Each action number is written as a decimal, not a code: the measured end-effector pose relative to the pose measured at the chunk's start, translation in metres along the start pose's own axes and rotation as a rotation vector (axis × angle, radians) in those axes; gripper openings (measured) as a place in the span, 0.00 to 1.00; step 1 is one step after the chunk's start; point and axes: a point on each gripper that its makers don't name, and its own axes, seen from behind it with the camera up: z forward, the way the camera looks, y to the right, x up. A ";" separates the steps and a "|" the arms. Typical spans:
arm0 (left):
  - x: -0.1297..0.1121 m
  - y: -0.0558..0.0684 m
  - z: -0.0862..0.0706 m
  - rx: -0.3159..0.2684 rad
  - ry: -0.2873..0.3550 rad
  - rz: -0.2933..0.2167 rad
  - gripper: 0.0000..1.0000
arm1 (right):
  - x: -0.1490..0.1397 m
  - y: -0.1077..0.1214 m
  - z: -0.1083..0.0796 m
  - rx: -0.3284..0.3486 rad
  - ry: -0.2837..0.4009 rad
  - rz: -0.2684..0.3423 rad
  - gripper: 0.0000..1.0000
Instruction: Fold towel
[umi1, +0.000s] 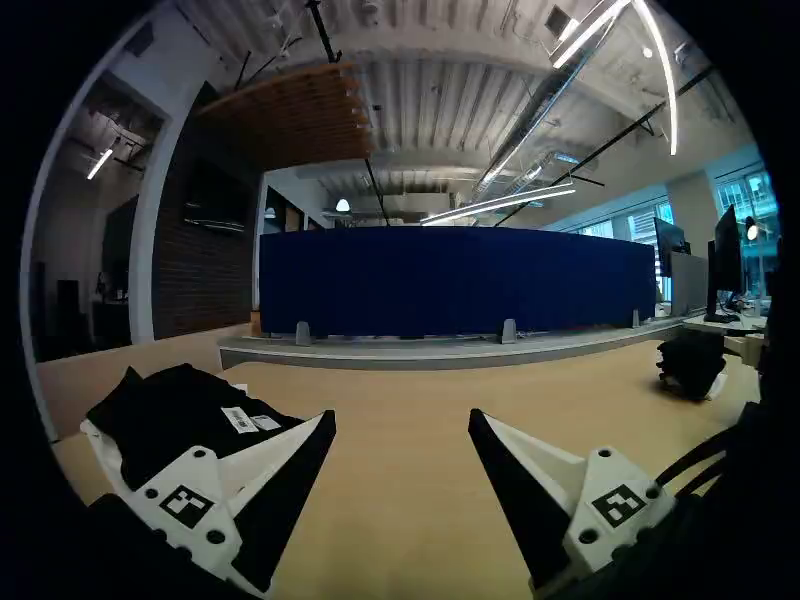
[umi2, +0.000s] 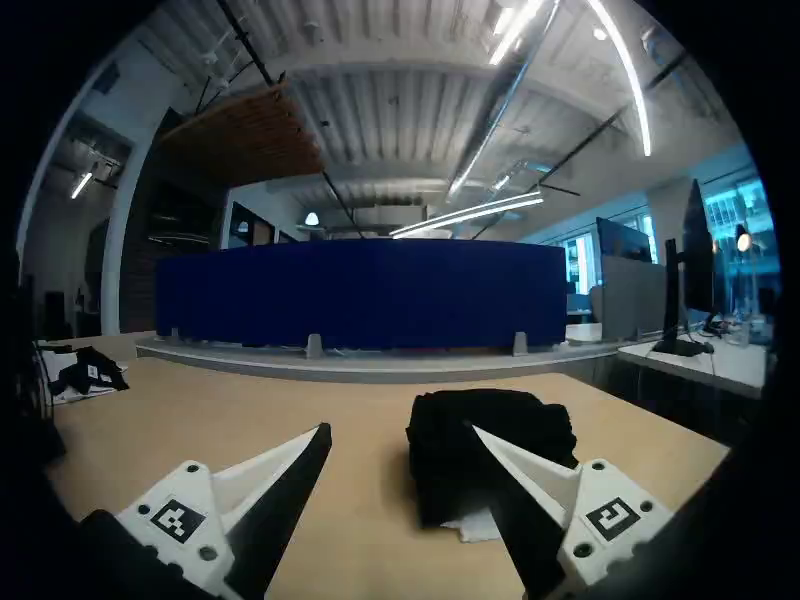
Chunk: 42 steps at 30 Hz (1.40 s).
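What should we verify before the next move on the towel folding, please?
1. Left gripper open and empty: ok.
2. Right gripper open and empty: ok.
3. Black tagged towel close to the left gripper: ok.
4. Towel lying flat, with its edges findable: cannot tell.
5. Right gripper clear of the folded black stack: cannot tell; the stack sits just behind one finger.
6. Bare table ahead of the left gripper: ok.

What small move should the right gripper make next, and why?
Probably ease the right gripper forward and a little to its own right. It stands open with nothing in it, and the black towel lies bundled on the table just ahead, off to the right of the gap, so it is not yet centred for a grasp.
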 end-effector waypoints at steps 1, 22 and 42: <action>0.000 0.000 0.000 0.000 0.000 0.000 0.99 | 0.000 0.000 0.000 0.000 0.000 0.000 1.00; 0.000 0.000 0.000 0.000 0.000 0.000 0.99 | 0.000 0.001 -0.003 0.001 0.000 -0.001 1.00; 0.002 0.000 -0.001 -0.001 -0.001 -0.001 0.99 | 0.007 -0.002 -0.007 0.001 -0.001 0.002 1.00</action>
